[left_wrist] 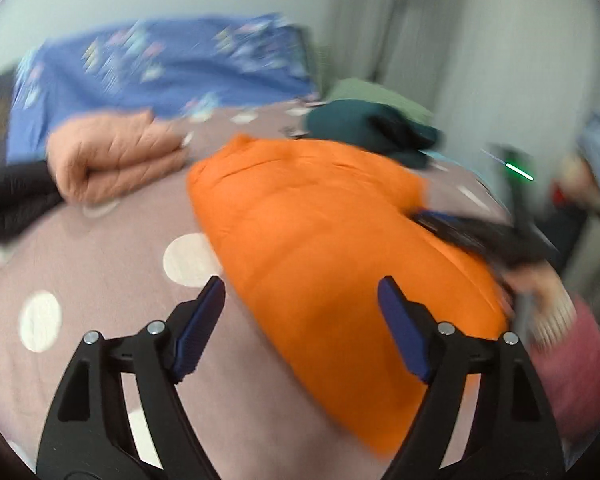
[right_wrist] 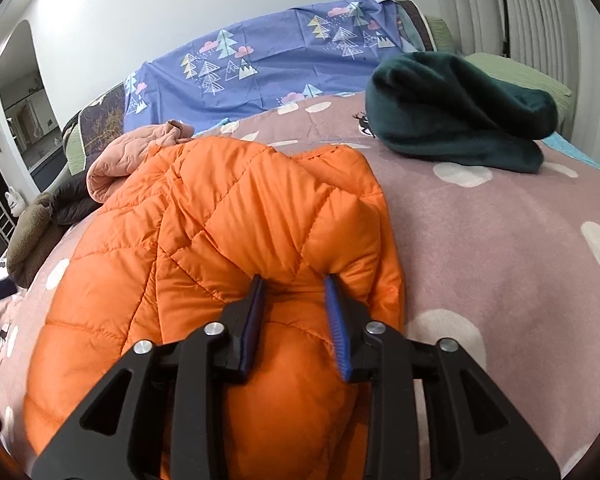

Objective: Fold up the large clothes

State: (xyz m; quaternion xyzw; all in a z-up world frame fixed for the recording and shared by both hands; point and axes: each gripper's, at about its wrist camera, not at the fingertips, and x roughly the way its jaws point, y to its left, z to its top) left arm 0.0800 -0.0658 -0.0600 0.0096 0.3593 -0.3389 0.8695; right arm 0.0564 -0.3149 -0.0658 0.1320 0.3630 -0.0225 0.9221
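Note:
An orange quilted jacket (right_wrist: 228, 216) lies bunched on a mauve bedspread with white spots (right_wrist: 500, 248). My right gripper (right_wrist: 294, 280) has its jaws partly closed, pinching a fold of the jacket's edge between the blue pads. In the blurred left wrist view the jacket (left_wrist: 320, 240) lies ahead. My left gripper (left_wrist: 300, 292) is wide open and empty, above the jacket's near-left edge. The right gripper (left_wrist: 480, 236) shows there as a dark blur at the jacket's right side.
A folded pink quilted garment (left_wrist: 112, 160) lies at the back left. A dark green fleece (right_wrist: 460, 116) lies at the back right. A blue tree-print sheet (right_wrist: 260, 64) covers the headboard end. Dark clothes (right_wrist: 40, 216) pile at the bed's left edge.

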